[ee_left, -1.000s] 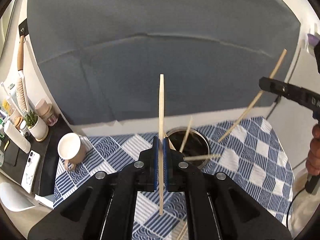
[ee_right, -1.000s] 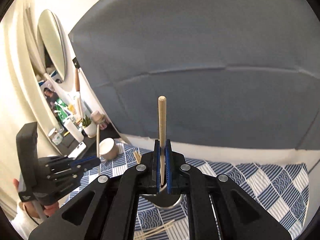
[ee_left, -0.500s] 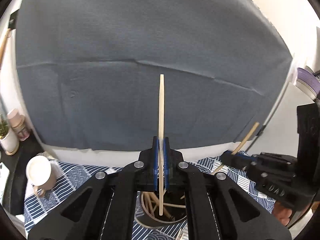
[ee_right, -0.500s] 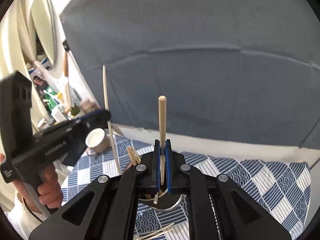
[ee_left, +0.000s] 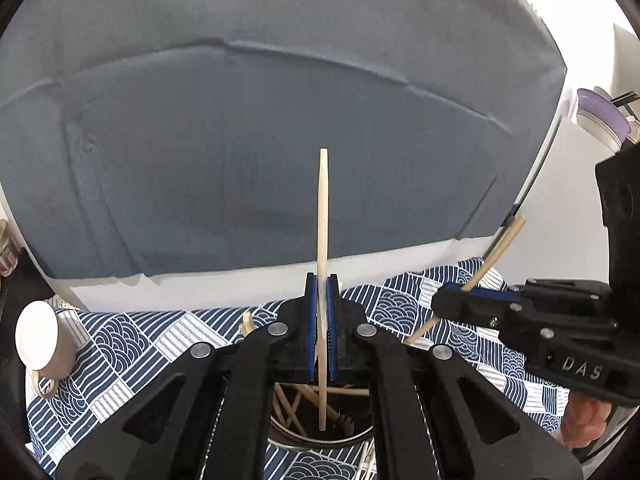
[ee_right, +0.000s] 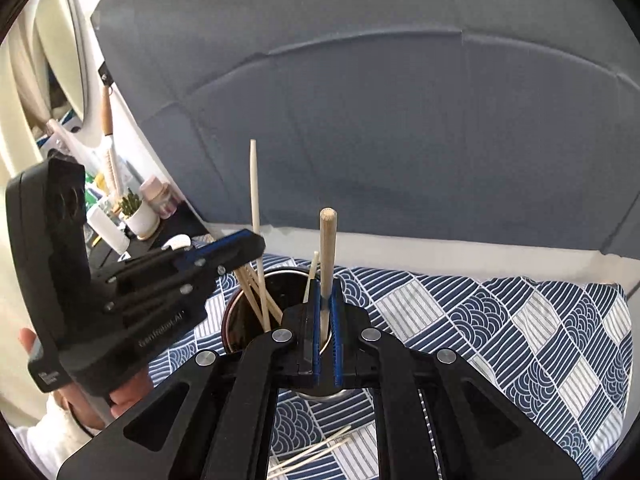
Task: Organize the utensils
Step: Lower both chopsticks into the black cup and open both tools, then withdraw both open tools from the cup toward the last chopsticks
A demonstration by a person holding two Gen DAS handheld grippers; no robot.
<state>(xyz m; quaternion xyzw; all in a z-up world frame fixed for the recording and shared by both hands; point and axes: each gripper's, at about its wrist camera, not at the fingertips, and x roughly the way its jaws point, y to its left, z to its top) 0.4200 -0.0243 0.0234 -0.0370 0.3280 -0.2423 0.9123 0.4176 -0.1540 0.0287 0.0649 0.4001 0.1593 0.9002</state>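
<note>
My left gripper [ee_left: 321, 292] is shut on a pale wooden chopstick [ee_left: 322, 216], held upright with its lower tip inside the metal holder cup [ee_left: 320, 438], which holds several chopsticks. My right gripper [ee_right: 327, 300] is shut on a thicker round wooden chopstick [ee_right: 327, 248], also upright over the same cup [ee_right: 232, 320]. In the right wrist view the left gripper [ee_right: 240, 250] comes in from the left with its chopstick [ee_right: 254, 200] dipping into the cup. In the left wrist view the right gripper [ee_left: 448, 300] holds its stick [ee_left: 496, 252] tilted.
The cup stands on a blue and white patterned cloth [ee_right: 500, 320]. Loose chopsticks [ee_right: 316, 454] lie on the cloth in front of the cup. A beige mug [ee_left: 40, 340] lies on the left. A small potted plant [ee_right: 138, 212] and bottles stand on a dark shelf at left. A grey backdrop hangs behind.
Both grippers have moved in over the cup and lowered. The left chopstick's tip now reaches inside the cup, and the right gripper has come closer beside it.
</note>
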